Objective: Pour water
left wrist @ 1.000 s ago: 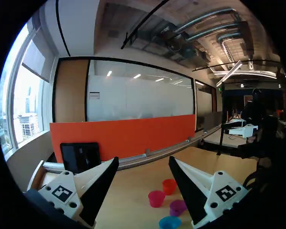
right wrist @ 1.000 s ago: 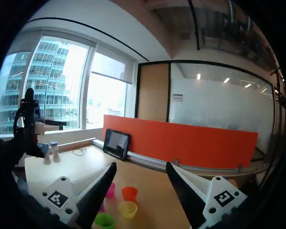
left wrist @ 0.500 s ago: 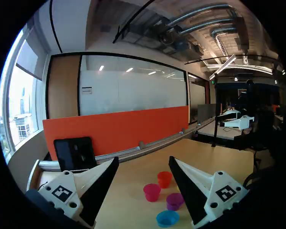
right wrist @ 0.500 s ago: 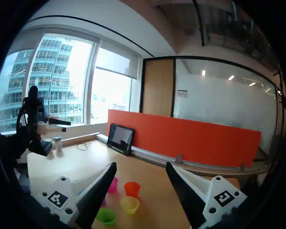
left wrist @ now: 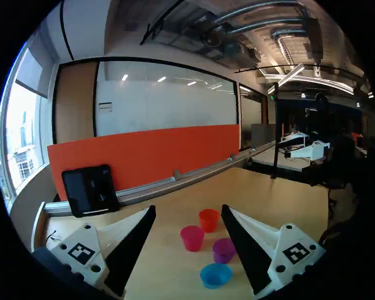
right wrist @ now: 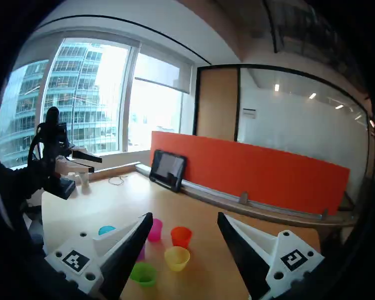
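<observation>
Wooden desk (left wrist: 277,195) shows more now: we dipped our left gripper (left wrist: 187,207) and right gripper (right wrist: 184,215), both wide apart and empty, toward the cups (left wrist: 192,237) to pour.

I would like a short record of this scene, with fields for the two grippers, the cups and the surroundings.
left gripper: open, holding nothing
right gripper: open, holding nothing
cups in left gripper view: orange cup, pink cup, purple cup, blue cup
further cups in right gripper view: yellow cup, green cup
cup state: upright, grouped on the wooden table
surroundings: tablet standing before the orange partition
pouring: not yet begun
</observation>
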